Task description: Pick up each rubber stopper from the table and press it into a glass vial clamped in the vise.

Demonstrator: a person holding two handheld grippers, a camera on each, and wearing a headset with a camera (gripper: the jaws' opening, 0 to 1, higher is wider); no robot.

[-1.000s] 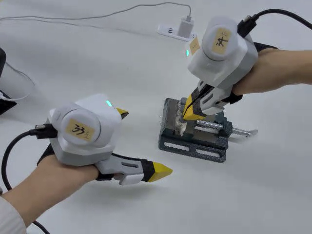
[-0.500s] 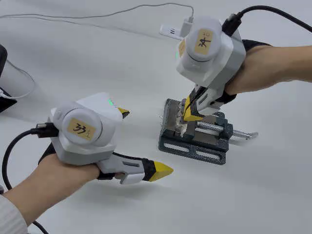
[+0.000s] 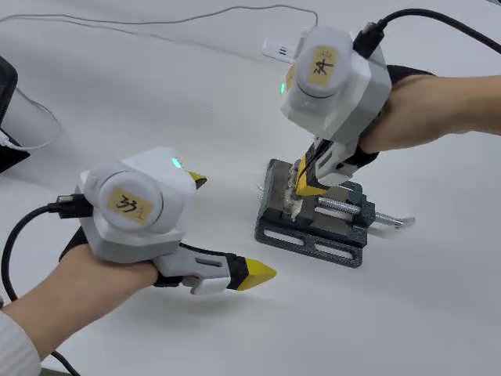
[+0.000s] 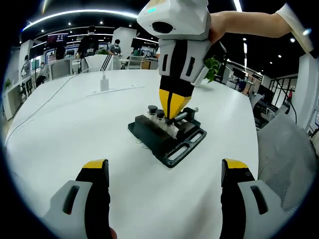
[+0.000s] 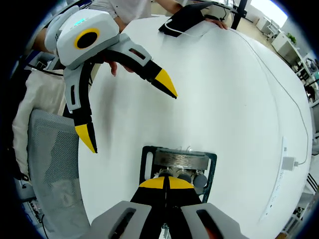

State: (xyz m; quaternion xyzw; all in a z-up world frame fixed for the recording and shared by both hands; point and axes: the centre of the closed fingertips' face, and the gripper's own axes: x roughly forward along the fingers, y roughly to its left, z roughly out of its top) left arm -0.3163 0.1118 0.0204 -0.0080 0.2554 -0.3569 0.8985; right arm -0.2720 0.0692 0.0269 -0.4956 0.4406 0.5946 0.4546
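A dark metal vise (image 3: 311, 232) stands on the white table and clamps a row of small glass vials (image 4: 155, 118); two of them carry dark rubber stoppers (image 4: 152, 108). My right gripper (image 3: 306, 186) points down with its yellow tips shut together, touching the top of a vial (image 5: 185, 177) at the near end of the row. Anything between the tips is hidden. The vise (image 5: 179, 158) lies just ahead of that gripper (image 5: 167, 183). My left gripper (image 3: 228, 228) hovers left of the vise, open with nothing between its fingers (image 4: 94, 167).
The vise's screw handle (image 3: 390, 222) sticks out to the right. A white charger with a cable (image 3: 280, 52) lies at the table's back, and a black object (image 3: 5, 117) at the far left. A grey mesh chair (image 5: 47, 149) stands beside the table.
The right gripper's body has swung left and stands more upright, while its tips stay over the vials. The left gripper has hardly moved.
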